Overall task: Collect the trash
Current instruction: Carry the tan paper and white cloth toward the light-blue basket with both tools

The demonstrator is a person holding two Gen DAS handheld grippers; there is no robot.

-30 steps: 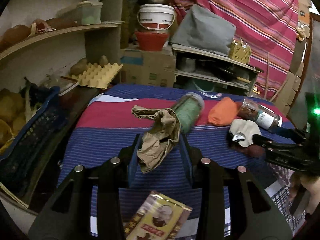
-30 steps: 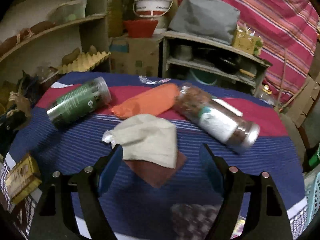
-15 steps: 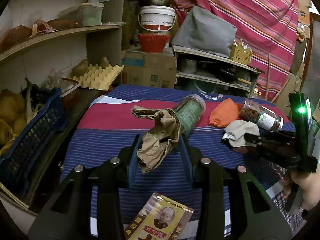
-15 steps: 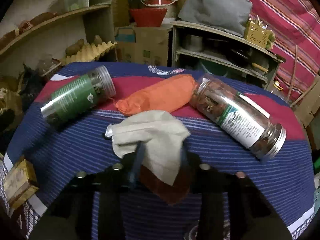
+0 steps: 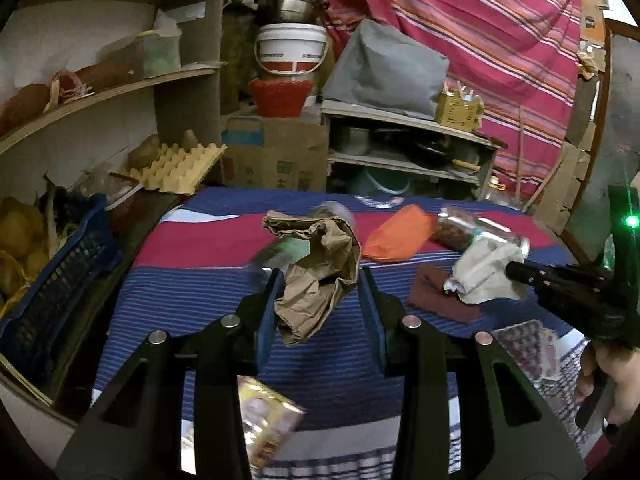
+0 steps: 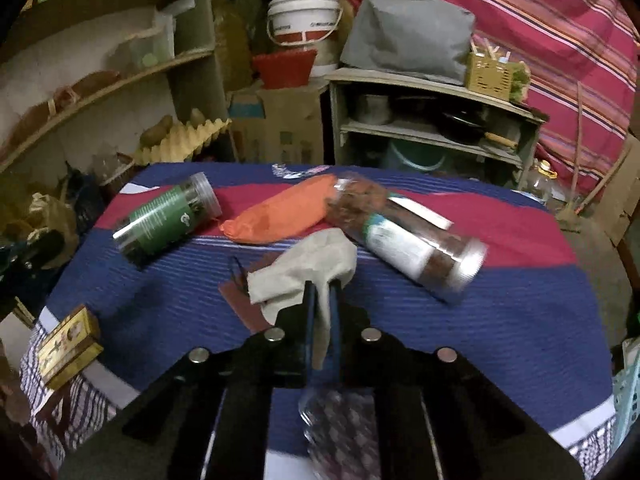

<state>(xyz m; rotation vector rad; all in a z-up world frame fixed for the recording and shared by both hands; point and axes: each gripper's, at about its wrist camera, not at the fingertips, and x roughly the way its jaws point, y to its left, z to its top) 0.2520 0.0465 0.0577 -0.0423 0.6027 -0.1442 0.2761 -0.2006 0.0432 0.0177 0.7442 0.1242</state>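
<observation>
Cluttered shelves [image 6: 432,128] and a red striped cloth [image 5: 480,40] stood behind the table [image 6: 520,304], which was covered in a blue and red striped spread.

The left hand-held gripper [image 5: 320,304] was partly open, its blue pads pressed on either side of a crumpled brown paper bag [image 5: 320,272] held clear of the spread. The right hand-held gripper [image 6: 322,300] had its jaws almost together, pinching a pale crumpled cloth [image 6: 304,272] between them; a dark red patch [image 5: 436,296] lay on the table just under that cloth. In the left view the person's hand [image 5: 616,384] showed at the right edge, wrapped round the right tool's handle.

On the table lay a green jar [image 6: 168,216] on its side, an orange pouch [image 6: 280,216] beside it, and a clear jar of brown stuff [image 6: 404,236] touching the pouch's far end. A small yellow box [image 6: 68,344] sat near the left front corner. An egg tray [image 5: 176,164] rested on a ledge to the left, above a blue crate [image 5: 60,280].
</observation>
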